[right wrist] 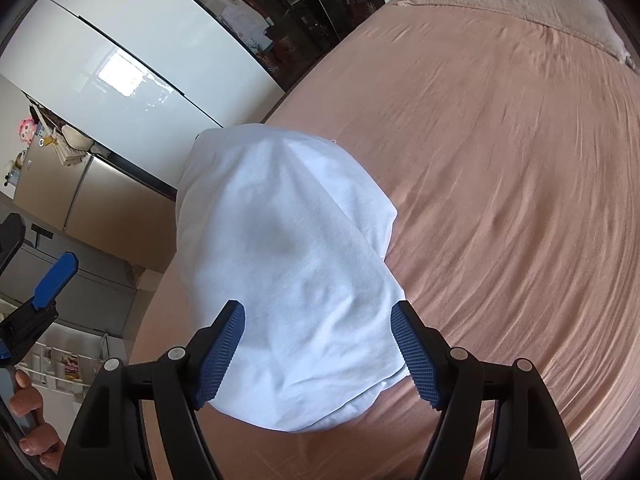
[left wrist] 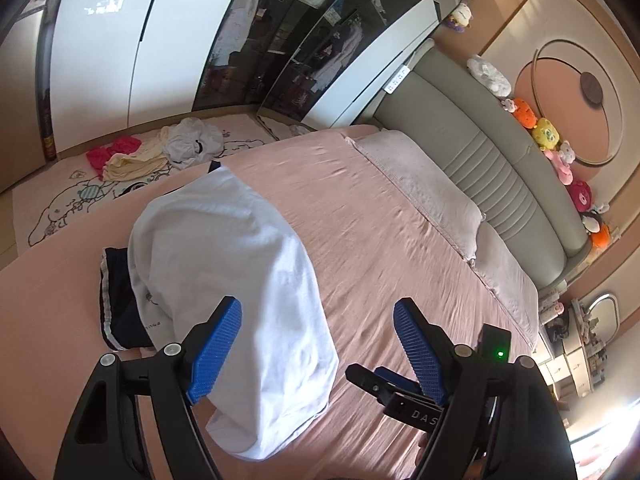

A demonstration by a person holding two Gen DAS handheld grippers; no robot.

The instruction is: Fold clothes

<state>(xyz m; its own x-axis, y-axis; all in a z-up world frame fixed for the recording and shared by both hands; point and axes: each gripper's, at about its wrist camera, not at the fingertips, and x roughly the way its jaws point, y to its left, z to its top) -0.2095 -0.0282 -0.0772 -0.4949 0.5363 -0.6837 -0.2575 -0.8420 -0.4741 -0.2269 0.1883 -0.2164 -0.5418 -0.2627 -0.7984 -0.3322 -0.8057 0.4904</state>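
A folded white garment (left wrist: 240,280) lies on the pink bed sheet (left wrist: 380,220) and partly covers a dark garment with striped trim (left wrist: 116,300). My left gripper (left wrist: 318,344) is open and empty, hovering over the white garment's near right edge. In the right wrist view the same white garment (right wrist: 288,272) lies below my right gripper (right wrist: 318,348), which is open and empty above its near end. The right gripper also shows in the left wrist view (left wrist: 384,384), low on the right. The left gripper also shows in the right wrist view (right wrist: 36,300), at the far left.
Two pink pillows (left wrist: 424,184) lie along a grey headboard (left wrist: 480,152) topped with plush toys (left wrist: 544,132). A pile of loose clothes (left wrist: 160,152) lies on a cartoon rug (left wrist: 60,208) beside the bed. Wardrobe doors (left wrist: 104,40) stand behind.
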